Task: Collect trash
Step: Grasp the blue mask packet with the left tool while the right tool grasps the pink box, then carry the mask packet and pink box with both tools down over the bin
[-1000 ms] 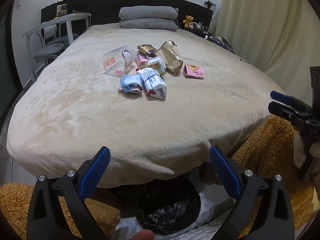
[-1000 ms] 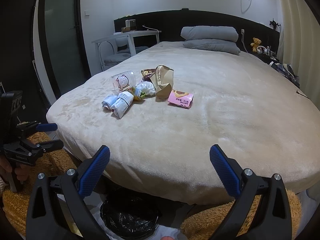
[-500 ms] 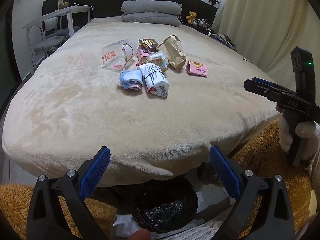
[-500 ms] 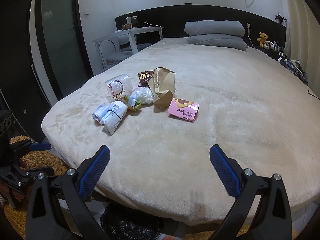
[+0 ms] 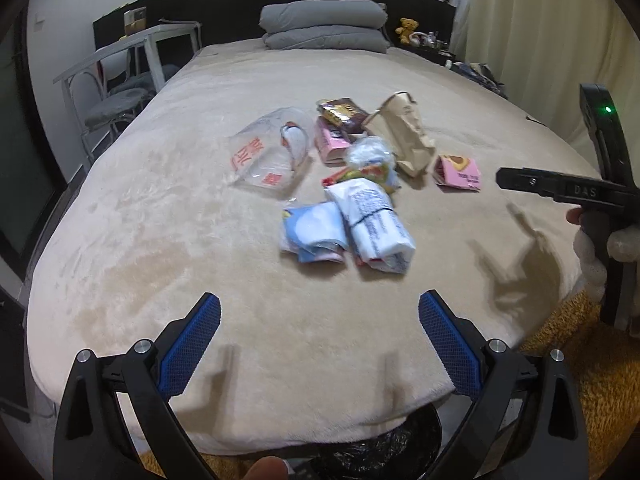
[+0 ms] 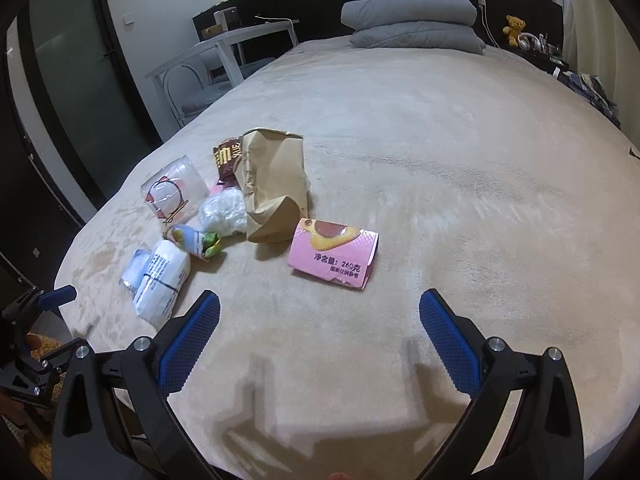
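Observation:
A pile of trash lies on the beige bed (image 5: pixel 200 240): a clear plastic cup (image 5: pixel 268 156), a brown paper bag (image 5: pixel 404 136), a pink packet (image 5: pixel 458 172), a white wrapped bundle (image 5: pixel 376 224) and a blue-white wrapper (image 5: pixel 314 234). My left gripper (image 5: pixel 320 340) is open and empty above the bed's near edge, short of the bundle. My right gripper (image 6: pixel 320 340) is open and empty just short of the pink packet (image 6: pixel 334 258); the paper bag (image 6: pixel 272 188) stands behind it. A black-lined bin (image 5: pixel 376 448) sits below the bed's edge.
Grey pillows (image 5: pixel 324 26) lie at the headboard. A white table and chair (image 5: pixel 120 80) stand at the bed's left. The right gripper's body (image 5: pixel 568 190) shows in the left wrist view at the right. A brown shaggy rug (image 5: pixel 600 368) covers the floor.
Both grippers have moved forward and up over the bed's edge toward the trash pile. Both stay open. The bin has slid mostly out of view below.

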The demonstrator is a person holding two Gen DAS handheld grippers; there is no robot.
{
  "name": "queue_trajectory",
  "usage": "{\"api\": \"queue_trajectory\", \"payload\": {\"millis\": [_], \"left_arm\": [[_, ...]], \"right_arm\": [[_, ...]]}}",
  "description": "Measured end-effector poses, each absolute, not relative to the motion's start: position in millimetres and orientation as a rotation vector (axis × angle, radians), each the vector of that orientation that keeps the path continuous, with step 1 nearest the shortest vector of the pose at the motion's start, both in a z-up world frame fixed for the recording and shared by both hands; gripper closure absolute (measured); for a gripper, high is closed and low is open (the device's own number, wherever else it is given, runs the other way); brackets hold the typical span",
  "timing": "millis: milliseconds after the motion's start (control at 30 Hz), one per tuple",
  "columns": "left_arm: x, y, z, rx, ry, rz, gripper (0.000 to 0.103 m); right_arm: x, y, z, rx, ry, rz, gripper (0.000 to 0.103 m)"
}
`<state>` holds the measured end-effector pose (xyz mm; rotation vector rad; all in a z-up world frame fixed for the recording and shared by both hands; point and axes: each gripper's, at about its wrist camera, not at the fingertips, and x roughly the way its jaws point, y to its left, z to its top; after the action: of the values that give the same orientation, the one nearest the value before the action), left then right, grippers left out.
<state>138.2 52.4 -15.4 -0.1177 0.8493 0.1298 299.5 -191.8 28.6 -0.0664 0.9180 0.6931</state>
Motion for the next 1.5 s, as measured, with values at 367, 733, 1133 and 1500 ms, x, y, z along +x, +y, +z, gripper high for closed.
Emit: {"api": "queue_trajectory", "payload": {"millis": [367, 733, 1133, 1500], "left_arm": [[187, 110, -20, -0.281, 0.929, 0.123, 0.007], [217, 99, -36, -0.230, 1.023, 0.034, 0.018], [217, 76, -46, -0.127, 1.025, 0.060, 0.048], [198, 72, -42, -0.144, 0.964, 0.074, 0.061]], "right_arm": [[357, -172, 3, 0.020, 1.084, 0.676, 0.004], [368, -159, -2, -0.031, 1.098, 0.648, 0.016], [365, -157, -1, -0.060, 1.078, 0.616, 0.038], [348, -175, 11, -0.022, 1.023, 0.620, 0.038]]}}
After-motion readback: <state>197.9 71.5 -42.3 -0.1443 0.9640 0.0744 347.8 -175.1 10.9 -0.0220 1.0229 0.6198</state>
